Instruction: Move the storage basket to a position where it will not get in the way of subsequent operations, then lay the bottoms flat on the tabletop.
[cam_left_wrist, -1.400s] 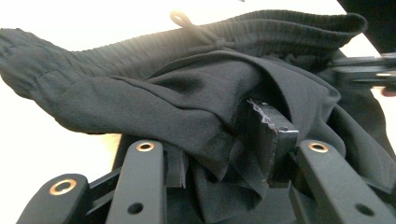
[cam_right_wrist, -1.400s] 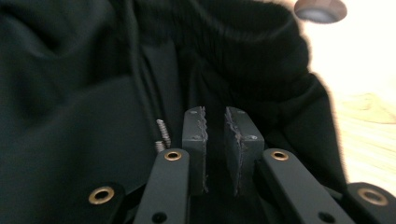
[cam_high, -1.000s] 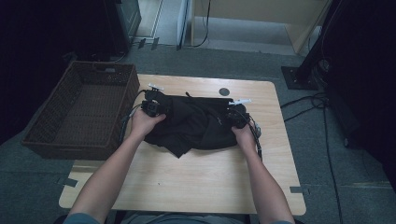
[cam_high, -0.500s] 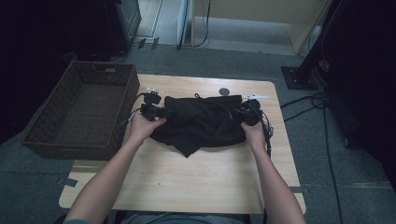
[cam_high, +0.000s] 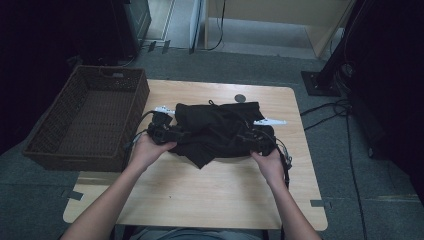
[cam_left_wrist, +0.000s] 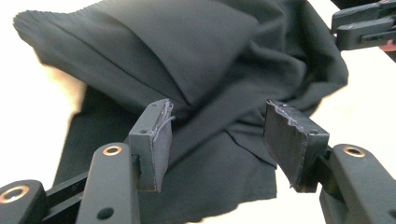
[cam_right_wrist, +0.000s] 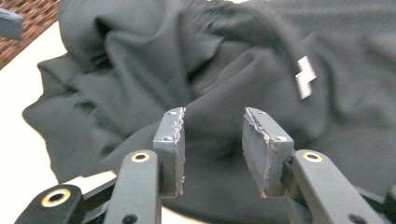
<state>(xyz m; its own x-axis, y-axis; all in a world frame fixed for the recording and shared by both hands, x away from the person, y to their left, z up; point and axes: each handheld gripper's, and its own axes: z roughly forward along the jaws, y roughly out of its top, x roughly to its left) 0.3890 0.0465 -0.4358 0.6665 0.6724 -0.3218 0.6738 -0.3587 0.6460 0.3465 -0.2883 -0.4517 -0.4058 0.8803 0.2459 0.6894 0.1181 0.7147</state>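
Grey carpet surrounded a pale wooden table (cam_high: 210, 200), with dark equipment stands at two o'clock and a doorway at twelve. Hanging off the table's nine-o'clock edge sat a brown wicker basket (cam_high: 65, 150). Near the table's middle, toward twelve o'clock, lay a crumpled black garment (cam_high: 212, 131), bunched in folds, one corner pointing toward six; a small white label (cam_right_wrist: 306, 77) showed on its cloth. At the garment's nine-o'clock end was the left gripper (cam_left_wrist: 217, 135), its jaws just opened and standing spread, cloth lying below and beyond them, the pads pressing nothing. At its three-o'clock end was the right gripper (cam_right_wrist: 212, 151), jaws likewise just parting, a gap between the pads, fabric beyond them ungripped. A small dark disc (cam_high: 240, 98) sat at twelve o'clock.
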